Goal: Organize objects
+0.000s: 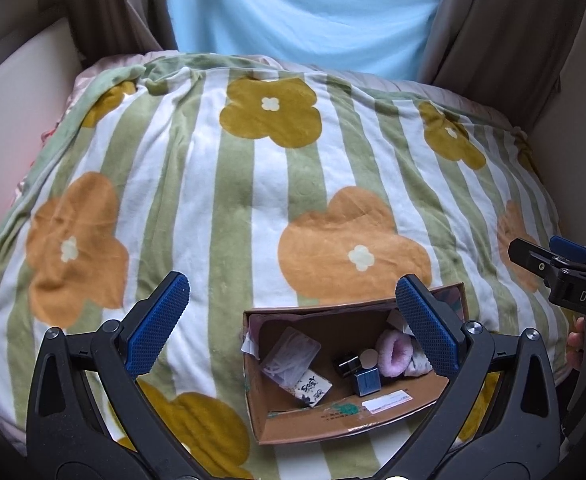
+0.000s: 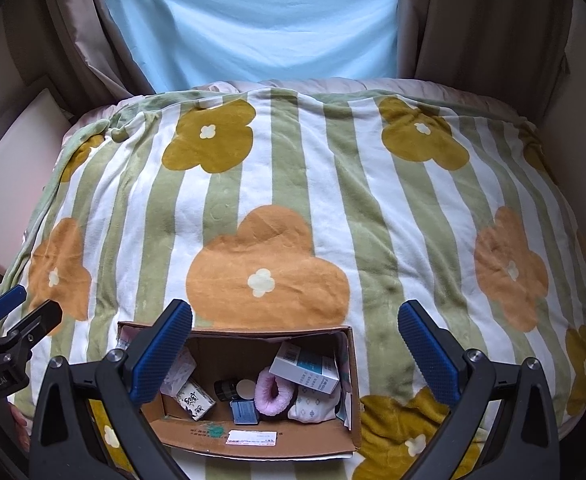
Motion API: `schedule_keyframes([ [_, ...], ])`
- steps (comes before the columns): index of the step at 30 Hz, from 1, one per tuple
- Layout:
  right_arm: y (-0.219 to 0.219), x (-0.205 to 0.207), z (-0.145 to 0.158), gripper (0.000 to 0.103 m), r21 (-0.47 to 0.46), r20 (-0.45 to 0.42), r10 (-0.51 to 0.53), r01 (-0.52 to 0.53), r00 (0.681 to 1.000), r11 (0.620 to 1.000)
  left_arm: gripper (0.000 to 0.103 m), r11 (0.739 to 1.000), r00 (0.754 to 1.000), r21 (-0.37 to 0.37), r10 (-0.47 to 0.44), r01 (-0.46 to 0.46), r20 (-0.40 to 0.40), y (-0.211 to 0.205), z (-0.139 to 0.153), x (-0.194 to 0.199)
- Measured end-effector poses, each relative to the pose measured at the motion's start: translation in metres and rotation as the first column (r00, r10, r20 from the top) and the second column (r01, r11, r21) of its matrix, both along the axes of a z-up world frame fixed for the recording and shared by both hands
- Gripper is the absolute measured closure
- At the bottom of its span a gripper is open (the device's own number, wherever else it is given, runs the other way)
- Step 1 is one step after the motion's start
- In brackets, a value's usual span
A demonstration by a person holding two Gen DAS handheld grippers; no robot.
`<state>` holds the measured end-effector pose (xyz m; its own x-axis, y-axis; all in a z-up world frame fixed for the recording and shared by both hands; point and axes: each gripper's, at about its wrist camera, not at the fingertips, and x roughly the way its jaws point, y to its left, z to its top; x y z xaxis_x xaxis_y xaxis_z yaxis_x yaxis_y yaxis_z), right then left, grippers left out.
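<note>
Apparently the tidying is close to finished, since every loose item in sight lies inside the cardboard box (image 1: 345,364) and nothing sits out on the blanket (image 1: 229,184).

From the left wrist camera, the left gripper (image 1: 293,320) hangs above the box's left wall, its 2 blue pads spread wide and holding nothing. Inside the box a clear plastic packet (image 1: 291,356) lies by the left wall, a small patterned tissue pack (image 1: 313,388) just nearer than it, a dark bottle (image 1: 347,365) and a small blue box (image 1: 367,382) in the middle, and a pink fluffy scrunchie (image 1: 393,354) toward the right wall. Well to the right of the box, the right gripper (image 1: 561,256) enters at the frame edge; from here I cannot tell how far its jaws stand apart.

From the right wrist camera, the right gripper (image 2: 295,344) hovers over the box's right wall, wide open and empty. The box (image 2: 253,436) shows the same contents, plus a white and teal carton (image 2: 307,368) leaning against the right wall above a white patterned pack (image 2: 313,404). The left gripper (image 2: 25,308) shows only partly, left of the box.

Judging by this, what may remain is straightening the pile or closing the box. Beyond the box the blanket is bare and gives wide room; to its right the blanket rolls off near a wall, and at its far end curtains (image 2: 473,20) hang.
</note>
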<state>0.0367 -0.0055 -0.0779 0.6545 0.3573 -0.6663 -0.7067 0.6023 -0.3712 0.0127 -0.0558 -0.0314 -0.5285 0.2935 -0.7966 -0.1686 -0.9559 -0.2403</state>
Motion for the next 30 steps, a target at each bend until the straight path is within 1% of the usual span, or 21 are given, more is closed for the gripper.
schedule_keyframes([
  [16, 0.0012, -0.0022, -0.0004, 0.000, 0.000, 0.014, 0.013, -0.013, 1.000, 1.000, 0.000, 1.000, 1.000, 0.005, -0.012, 0.012, -0.003, 0.0034, -0.0030, 0.0036],
  [22, 0.0017, -0.0018, 0.0011, 0.000, 0.004, 0.013, 0.018, -0.018, 1.000, 1.000, 0.000, 1.000, 1.000, -0.019, -0.024, 0.024, -0.016, 0.0060, -0.0010, 0.0024],
  [30, 0.0005, 0.0024, 0.0052, 0.000, -0.001, 0.015, 0.019, -0.019, 1.000, 1.000, 0.000, 0.999, 1.000, -0.018, -0.026, 0.026, -0.011, 0.0043, 0.0013, -0.0007],
])
